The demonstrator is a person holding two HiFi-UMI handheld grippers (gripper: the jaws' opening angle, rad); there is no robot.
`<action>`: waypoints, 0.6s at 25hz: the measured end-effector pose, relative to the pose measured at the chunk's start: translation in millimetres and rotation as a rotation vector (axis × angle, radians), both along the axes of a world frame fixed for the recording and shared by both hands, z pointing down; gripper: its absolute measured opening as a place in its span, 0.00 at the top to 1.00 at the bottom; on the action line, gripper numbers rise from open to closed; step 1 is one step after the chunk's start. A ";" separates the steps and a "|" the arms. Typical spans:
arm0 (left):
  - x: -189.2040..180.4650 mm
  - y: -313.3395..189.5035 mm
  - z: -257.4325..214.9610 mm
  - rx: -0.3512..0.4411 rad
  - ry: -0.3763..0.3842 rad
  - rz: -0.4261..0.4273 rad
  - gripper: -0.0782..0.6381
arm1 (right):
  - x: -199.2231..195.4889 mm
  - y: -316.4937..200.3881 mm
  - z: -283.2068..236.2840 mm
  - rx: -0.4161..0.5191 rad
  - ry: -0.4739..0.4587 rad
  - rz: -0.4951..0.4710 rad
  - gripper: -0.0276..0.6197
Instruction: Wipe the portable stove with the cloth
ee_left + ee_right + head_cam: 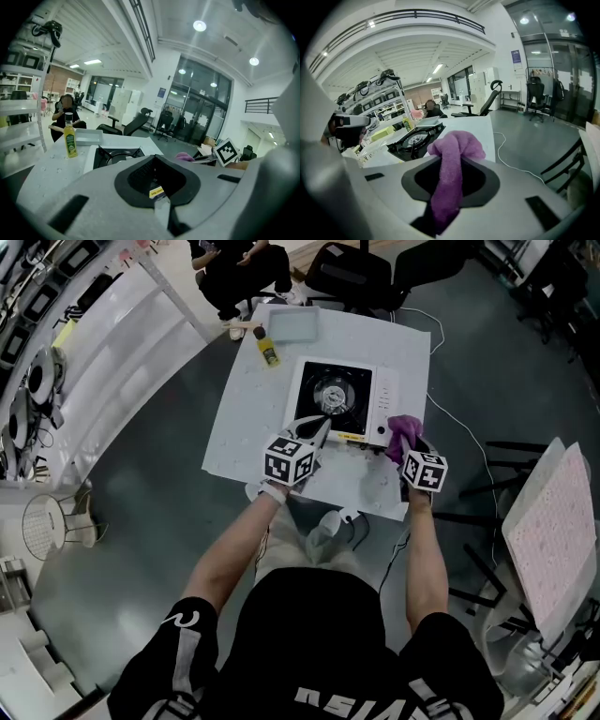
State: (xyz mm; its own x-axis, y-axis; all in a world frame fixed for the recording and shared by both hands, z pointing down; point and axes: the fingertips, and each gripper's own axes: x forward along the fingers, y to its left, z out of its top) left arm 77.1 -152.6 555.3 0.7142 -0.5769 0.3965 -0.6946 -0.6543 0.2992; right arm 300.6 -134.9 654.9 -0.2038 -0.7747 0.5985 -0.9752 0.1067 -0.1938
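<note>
The right gripper [446, 213] pinches a fuzzy purple cloth [453, 157], which bunches into a soft knob above its fingers. The boxy, black-topped stove [336, 401] with its round burner sits just ahead of both grippers. The left gripper [164, 206] has its fingers pressed together, with nothing between them.

head view: mounted on the person's head, looking steeply down over the shoulders and forearms. The white table [234, 418] and portable stove [337, 399] sit mid-frame, far from the lens, with floor all round.
left gripper view: rides on the left gripper [317, 429], low over the table. It faces roughly level along the table toward the bottle [70, 140], the tray [89, 136] and a glass wall.
right gripper view: rides on the right gripper [405, 442] at the table's right side, aimed across the stove toward shelving. The cloth [452, 173] fills the centre, right at the lens.
shared: stove and bottle appear in all three views. The left gripper view also catches the right gripper's marker cube [228, 151].
</note>
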 end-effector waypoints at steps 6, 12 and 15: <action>0.7 -3.7 1.7 -0.002 -0.002 0.000 0.88 | 2.1 2.9 15.1 -0.029 -0.004 0.011 0.81; 6.0 -1.4 5.2 -0.007 -0.001 0.005 0.88 | 4.9 8.2 25.9 -0.051 -0.005 0.010 0.81; 4.8 0.6 7.0 -0.013 -0.001 0.002 0.88 | 3.5 9.7 28.0 -0.057 -0.004 0.005 0.81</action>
